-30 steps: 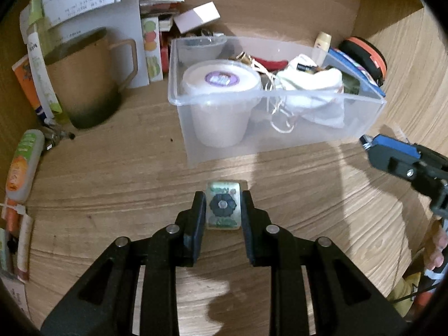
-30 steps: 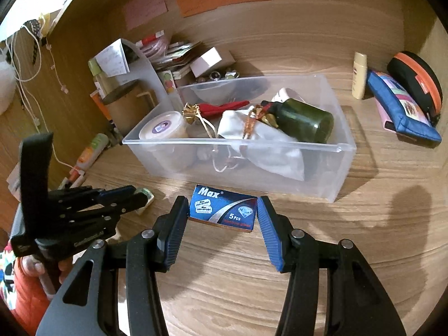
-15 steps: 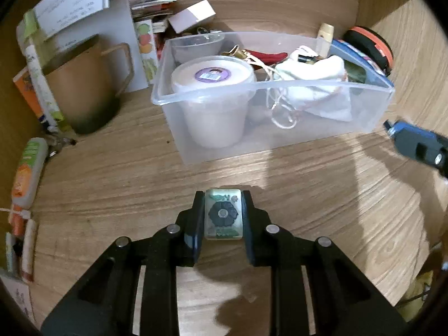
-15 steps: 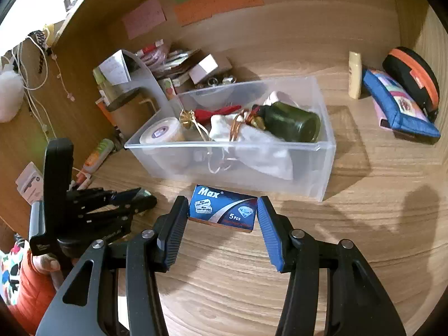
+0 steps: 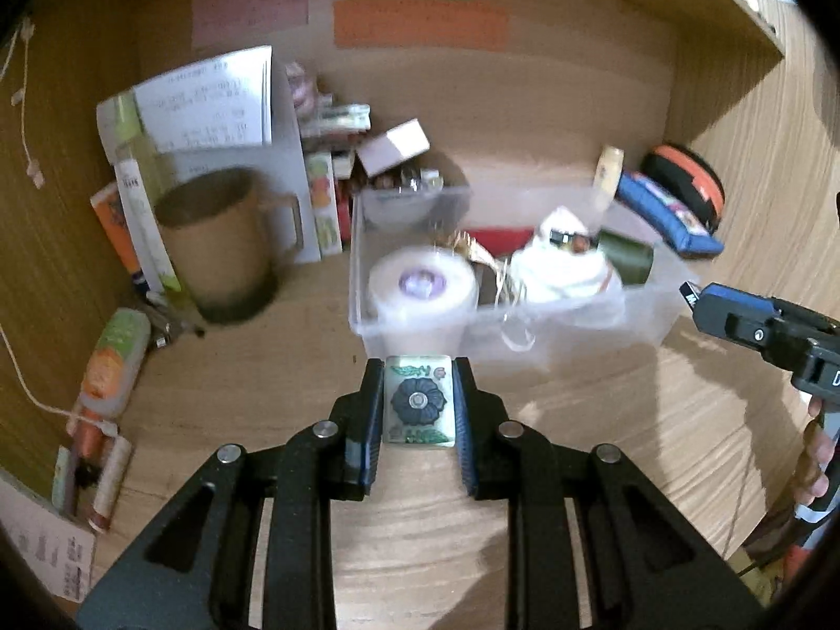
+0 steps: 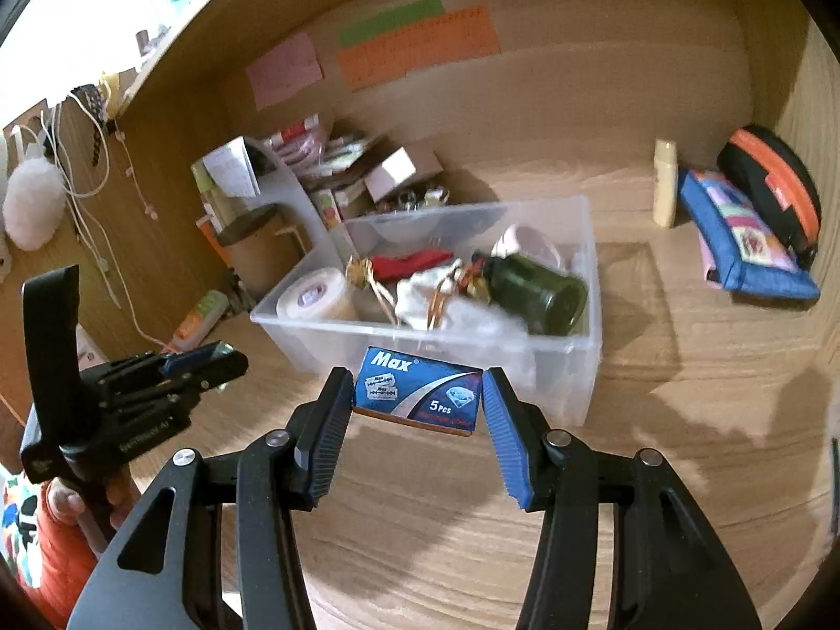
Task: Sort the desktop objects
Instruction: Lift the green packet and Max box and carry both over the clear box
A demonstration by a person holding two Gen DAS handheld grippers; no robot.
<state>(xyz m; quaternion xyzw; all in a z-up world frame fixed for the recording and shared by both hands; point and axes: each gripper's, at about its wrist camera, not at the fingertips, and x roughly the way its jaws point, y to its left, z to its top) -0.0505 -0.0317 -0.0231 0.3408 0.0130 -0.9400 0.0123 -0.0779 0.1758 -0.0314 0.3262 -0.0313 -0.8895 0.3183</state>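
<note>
So my left gripper (image 5: 418,403) is clamped on a little pale tile with a dark flower on it (image 5: 417,400), held up off the wooden desk (image 5: 420,551). My right gripper (image 6: 417,394) is squeezing a blue Max razor blade box (image 6: 418,390) by its two short ends, also in the air. Both sit just in front of the clear plastic bin (image 6: 592,315), which has a tape roll (image 6: 312,296), a dark green bottle (image 6: 541,291) and some white cloth (image 6: 462,310) inside.

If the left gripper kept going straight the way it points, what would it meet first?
Probably the near wall of the clear bin, in front of the white roll. Left gripper grips a small tile; depth is uncertain.
</note>
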